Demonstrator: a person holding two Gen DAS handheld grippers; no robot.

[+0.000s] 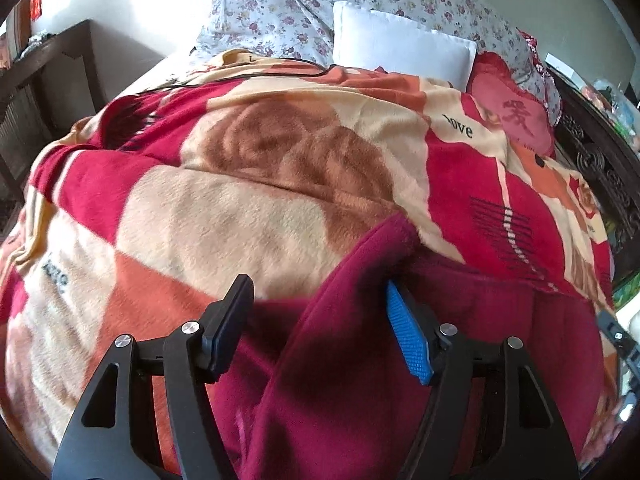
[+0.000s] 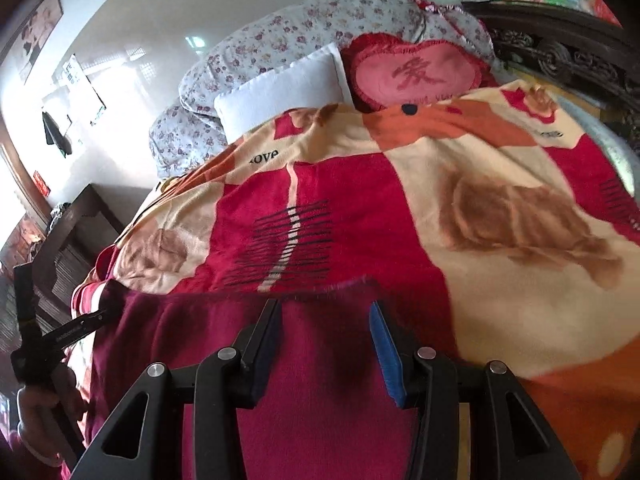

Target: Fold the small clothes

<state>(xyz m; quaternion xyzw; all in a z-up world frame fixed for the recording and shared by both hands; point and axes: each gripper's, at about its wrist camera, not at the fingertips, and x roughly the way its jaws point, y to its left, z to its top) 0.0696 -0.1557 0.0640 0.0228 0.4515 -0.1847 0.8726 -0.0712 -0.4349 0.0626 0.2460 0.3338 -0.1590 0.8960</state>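
A maroon fleece garment (image 1: 460, 340) lies on the patterned blanket (image 1: 248, 184) at the near edge of the bed. My left gripper (image 1: 320, 292) is open, its jaws wide apart, with a raised fold of the garment running between the fingers. My right gripper (image 2: 326, 312) is open over the garment (image 2: 312, 400), near its far edge. The left gripper also shows at the left edge of the right wrist view (image 2: 86, 320), at the garment's left corner.
A white pillow (image 1: 400, 44), a red heart cushion (image 2: 416, 74) and a floral quilt (image 1: 280, 12) lie at the head of the bed. A dark carved headboard (image 2: 560, 52) runs along the right. A dark wooden bench (image 1: 52, 68) stands to the left.
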